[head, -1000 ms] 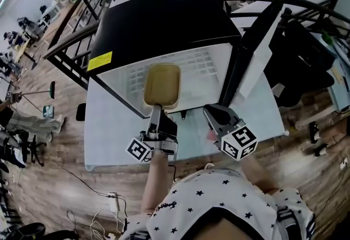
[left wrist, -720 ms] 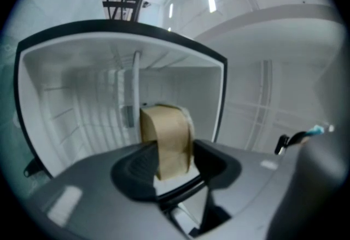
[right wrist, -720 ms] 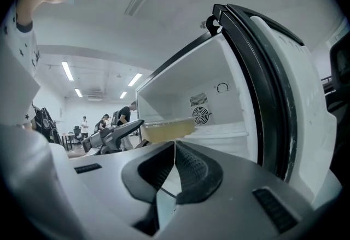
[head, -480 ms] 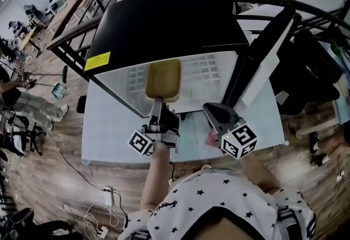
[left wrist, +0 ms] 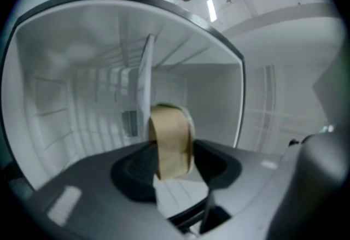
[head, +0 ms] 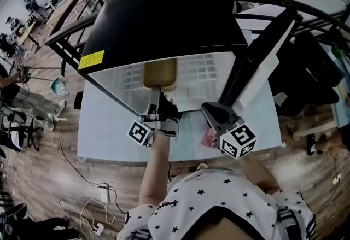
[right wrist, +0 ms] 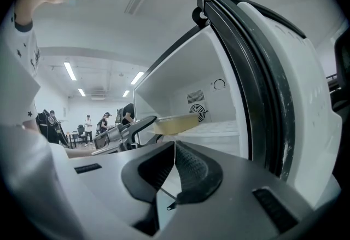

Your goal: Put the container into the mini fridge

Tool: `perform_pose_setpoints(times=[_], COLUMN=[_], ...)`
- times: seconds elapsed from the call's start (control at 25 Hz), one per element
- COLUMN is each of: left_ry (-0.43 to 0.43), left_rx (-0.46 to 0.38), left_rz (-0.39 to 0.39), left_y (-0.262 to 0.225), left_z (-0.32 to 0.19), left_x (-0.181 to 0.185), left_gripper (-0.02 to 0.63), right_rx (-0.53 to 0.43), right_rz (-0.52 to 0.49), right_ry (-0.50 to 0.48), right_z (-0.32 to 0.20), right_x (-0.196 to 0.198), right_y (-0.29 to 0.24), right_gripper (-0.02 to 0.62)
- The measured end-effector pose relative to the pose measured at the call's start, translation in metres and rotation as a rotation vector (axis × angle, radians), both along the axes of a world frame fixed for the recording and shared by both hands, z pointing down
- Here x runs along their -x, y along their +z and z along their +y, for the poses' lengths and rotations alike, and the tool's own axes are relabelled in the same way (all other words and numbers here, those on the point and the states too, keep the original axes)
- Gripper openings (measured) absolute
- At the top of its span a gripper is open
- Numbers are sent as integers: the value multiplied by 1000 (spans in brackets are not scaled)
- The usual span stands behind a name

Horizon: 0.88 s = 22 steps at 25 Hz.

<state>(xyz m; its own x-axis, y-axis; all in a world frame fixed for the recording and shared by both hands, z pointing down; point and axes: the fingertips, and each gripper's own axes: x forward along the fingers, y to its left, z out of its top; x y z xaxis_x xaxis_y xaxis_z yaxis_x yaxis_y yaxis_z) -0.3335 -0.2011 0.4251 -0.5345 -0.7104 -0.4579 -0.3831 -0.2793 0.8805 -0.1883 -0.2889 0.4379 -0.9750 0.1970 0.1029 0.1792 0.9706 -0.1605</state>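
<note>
Left gripper (left wrist: 173,161): jaws clamped on the near end of the tan container (left wrist: 170,138). The container extends into the open mini fridge (head: 164,20). Right gripper (right wrist: 174,150): jaws pressed together, empty, positioned beside the open fridge door (head: 263,63), above the table (head: 109,129).

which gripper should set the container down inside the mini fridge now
Left. The left gripper is clamped on the tan container, which is partly inside the open mini fridge. The right gripper is shut and empty, outside the fridge near the door.
</note>
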Motion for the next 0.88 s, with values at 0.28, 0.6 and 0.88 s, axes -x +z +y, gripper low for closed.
perform_pose_setpoints(times=[0.28, 0.6, 0.88], left_ry=[-37, -60, -59], left_rx=[13, 46, 69], left_rz=[-19, -14, -65], left_y=[-5, -5, -13], left_z=[-6, -6, -3], left_x=[6, 4, -4], left_gripper=[202, 206, 324], right_rx=[1, 6, 16], right_rz=[-3, -7, -11], right_ry=[-4, -20, -16], right_z=[-3, 0, 4], right_x=[-5, -10, -17], right_y=[0, 0, 0], right_gripper=[21, 21, 21])
